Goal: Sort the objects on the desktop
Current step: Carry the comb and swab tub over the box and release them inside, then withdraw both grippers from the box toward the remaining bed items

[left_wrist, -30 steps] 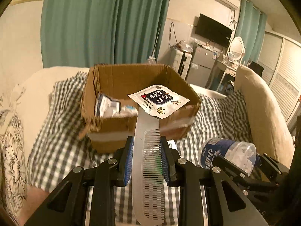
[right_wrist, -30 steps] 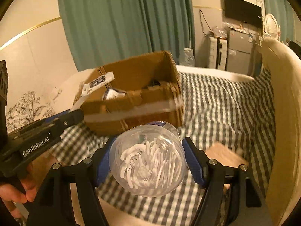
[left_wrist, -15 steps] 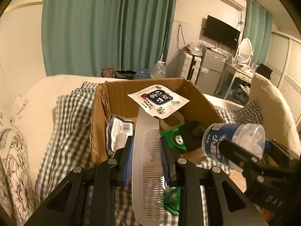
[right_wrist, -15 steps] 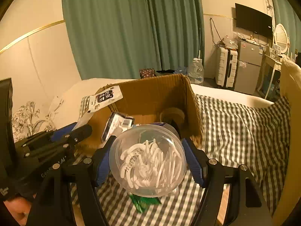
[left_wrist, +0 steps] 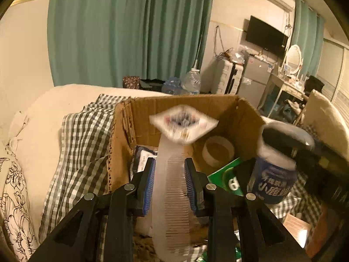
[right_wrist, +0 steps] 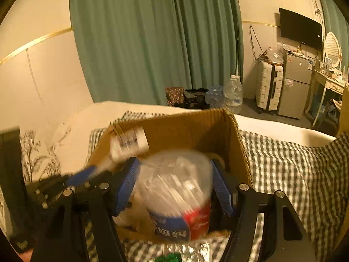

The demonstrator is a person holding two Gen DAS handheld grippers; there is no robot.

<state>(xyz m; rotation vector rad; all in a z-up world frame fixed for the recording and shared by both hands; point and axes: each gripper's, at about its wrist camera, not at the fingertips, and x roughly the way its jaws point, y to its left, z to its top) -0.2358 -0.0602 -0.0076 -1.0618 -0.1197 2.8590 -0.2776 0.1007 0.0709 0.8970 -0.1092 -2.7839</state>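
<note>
My left gripper (left_wrist: 170,181) is shut on a clear plastic comb (left_wrist: 172,196) with a white snack sachet (left_wrist: 183,123) resting on its tip, over the open cardboard box (left_wrist: 122,144). My right gripper (right_wrist: 174,187) is shut on a clear jar of floss picks (right_wrist: 176,196) with a blue and red label, now tilted upright at the box's (right_wrist: 237,139) near edge. The jar also shows at the right of the left wrist view (left_wrist: 277,170). The left gripper with comb and sachet shows at the left of the right wrist view (right_wrist: 128,142). Both views are blurred.
Inside the box lie a tape roll (left_wrist: 218,152), a green packet (left_wrist: 229,176) and a small white pouch (left_wrist: 141,159). The box sits on a checked cloth (right_wrist: 294,170) over a bed. A cushion (left_wrist: 325,118) stands at the right.
Both grippers moved forward and up over the box. The jar has tipped from lying lid-toward-camera to nearly upright. The comb and sachet now hang over the box's inside.
</note>
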